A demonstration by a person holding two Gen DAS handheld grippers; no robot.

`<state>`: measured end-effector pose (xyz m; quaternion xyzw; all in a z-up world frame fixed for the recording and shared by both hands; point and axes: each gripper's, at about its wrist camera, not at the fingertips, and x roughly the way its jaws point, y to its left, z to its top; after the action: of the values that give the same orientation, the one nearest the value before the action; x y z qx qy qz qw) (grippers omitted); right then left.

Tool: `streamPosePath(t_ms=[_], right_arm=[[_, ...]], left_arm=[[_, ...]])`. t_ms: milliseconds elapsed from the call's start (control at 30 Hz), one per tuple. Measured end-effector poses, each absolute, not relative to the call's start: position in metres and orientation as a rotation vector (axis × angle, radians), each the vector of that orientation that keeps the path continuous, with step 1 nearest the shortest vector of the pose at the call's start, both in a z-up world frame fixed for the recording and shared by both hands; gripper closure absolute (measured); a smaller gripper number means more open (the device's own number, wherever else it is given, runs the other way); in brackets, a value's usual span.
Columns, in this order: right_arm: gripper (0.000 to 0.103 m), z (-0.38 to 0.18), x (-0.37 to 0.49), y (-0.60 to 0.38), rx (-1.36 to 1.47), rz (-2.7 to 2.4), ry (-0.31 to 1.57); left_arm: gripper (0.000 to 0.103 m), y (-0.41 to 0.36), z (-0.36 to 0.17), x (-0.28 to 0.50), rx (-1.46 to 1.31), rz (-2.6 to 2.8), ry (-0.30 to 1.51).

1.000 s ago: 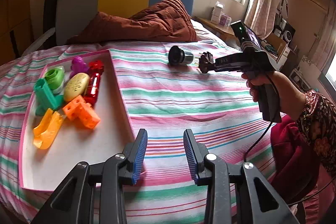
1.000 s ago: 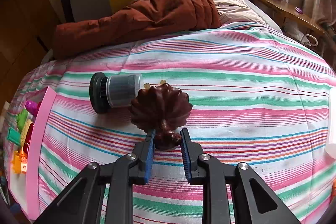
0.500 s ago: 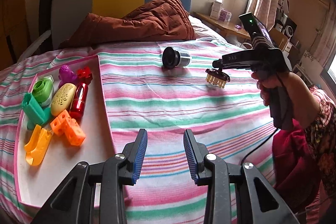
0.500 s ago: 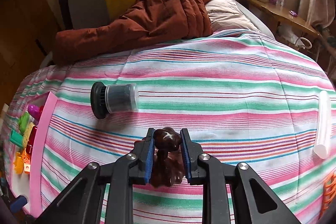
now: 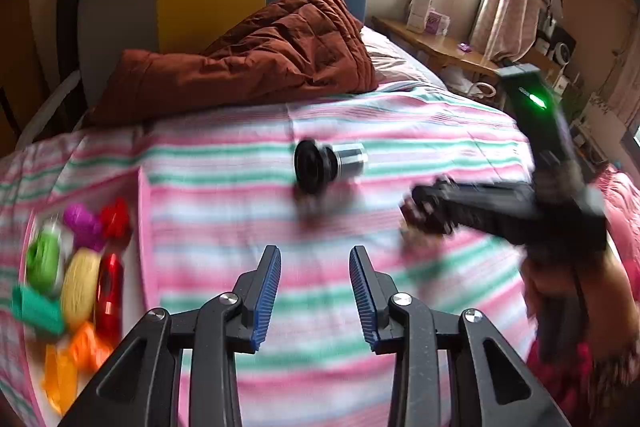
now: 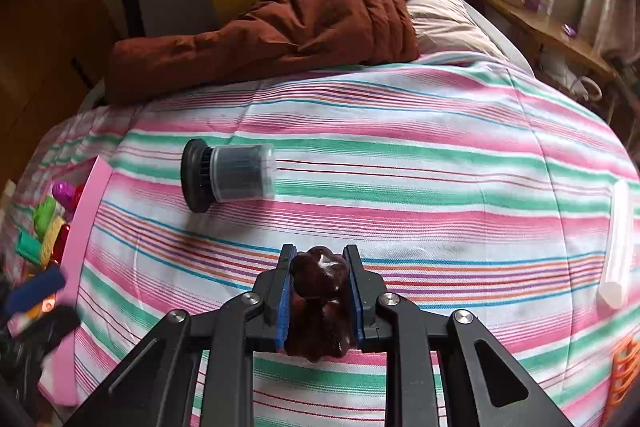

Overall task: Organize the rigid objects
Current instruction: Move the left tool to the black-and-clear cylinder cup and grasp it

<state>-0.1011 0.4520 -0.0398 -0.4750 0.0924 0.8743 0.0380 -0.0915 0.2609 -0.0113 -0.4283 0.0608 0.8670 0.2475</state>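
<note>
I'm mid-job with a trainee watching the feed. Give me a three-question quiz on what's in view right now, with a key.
1. True or false: the right gripper is shut on the brown toy.
2. Which way does the black brush lie on the striped sheet?
A. on its side, clear cap pointing away from the pink tray
B. upright on its base
C. inside the tray
3. Fill in: the left gripper has its jaws ____ and holds ____.

Key
1. True; the blue pads press the toy from both sides.
2. A
3. open; nothing
</note>
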Motion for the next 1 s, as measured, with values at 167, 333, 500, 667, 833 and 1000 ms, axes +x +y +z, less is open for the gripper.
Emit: streamPosePath(t_ms=[167, 333, 500, 667, 833, 1000], right_arm=[[0.08, -0.04, -0.103, 0.462, -1.461, 2.666, 0.339], [0.08, -0.041, -0.105, 0.467, -1.465, 2.663, 0.362], [0.08, -0.042, -0.104, 0.471, -1.471, 2.658, 0.402], [0.08, -0.041, -0.105, 0.469, -1.481, 2.661, 0.38], [0.08, -0.041, -0.105, 0.471, -1.48, 2.662, 0.376], [0.08, -0.041, -0.105, 0.47, -1.481, 2.663, 0.372]], left_arm=[[0.067, 0.3, -0.012, -0.148, -1.204, 2.386, 0.197], [0.067, 0.331, -0.023, -0.196, -1.265, 2.39, 0.251], [0.065, 0.311, -0.039, -0.222, -1.374, 2.397, 0.148], [0.066, 0.257, -0.046, -0.228, -1.481, 2.473, -0.017], [0.069, 0.23, -0.051, -0.208, -1.499, 2.469, -0.121], [0.062, 0.216, -0.033, -0.174, -1.308, 2.521, -0.29]])
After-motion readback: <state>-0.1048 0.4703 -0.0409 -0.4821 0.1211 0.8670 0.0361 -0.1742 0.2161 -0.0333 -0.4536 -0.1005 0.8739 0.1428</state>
